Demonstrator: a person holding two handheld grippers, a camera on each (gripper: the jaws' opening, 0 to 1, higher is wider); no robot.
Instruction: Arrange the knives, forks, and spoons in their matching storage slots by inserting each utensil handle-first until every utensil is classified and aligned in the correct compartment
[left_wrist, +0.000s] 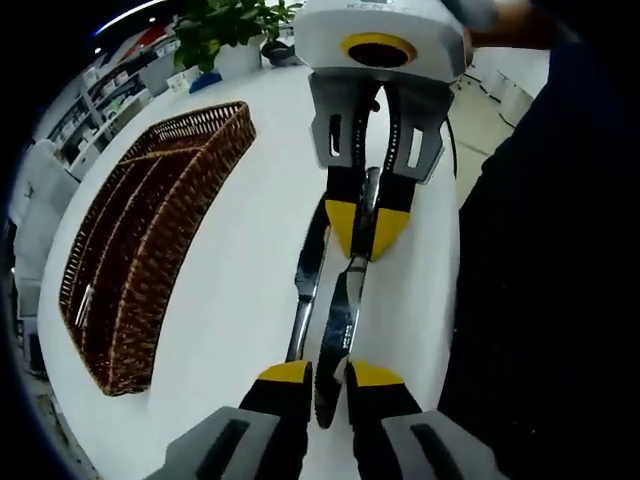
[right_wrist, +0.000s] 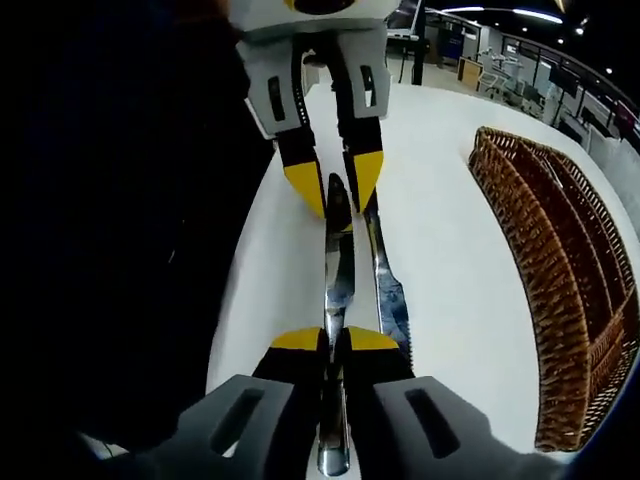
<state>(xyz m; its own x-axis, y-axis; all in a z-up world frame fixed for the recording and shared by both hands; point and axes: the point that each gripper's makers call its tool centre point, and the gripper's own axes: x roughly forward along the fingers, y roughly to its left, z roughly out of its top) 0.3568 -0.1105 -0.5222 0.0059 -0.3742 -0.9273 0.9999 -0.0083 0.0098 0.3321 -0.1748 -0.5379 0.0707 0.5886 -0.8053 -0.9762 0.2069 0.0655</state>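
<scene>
Worktop — white, round-edged, carrying all items. 
Wicker tray — brown, long divided compartments, near the worktop's edge, well apart from the grippers. 
Left gripper — yellow-tipped jaws narrow, closed on the blade end of a knife. 
Right gripper — jaws clamped on the same knife's opposite end, facing the left gripper. 
Second knife — lying flat on the worktop just beside the held one

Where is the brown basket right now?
The wicker basket sits on the white table, left of the knives in the left gripper view, and along the right edge in the right gripper view.
</scene>
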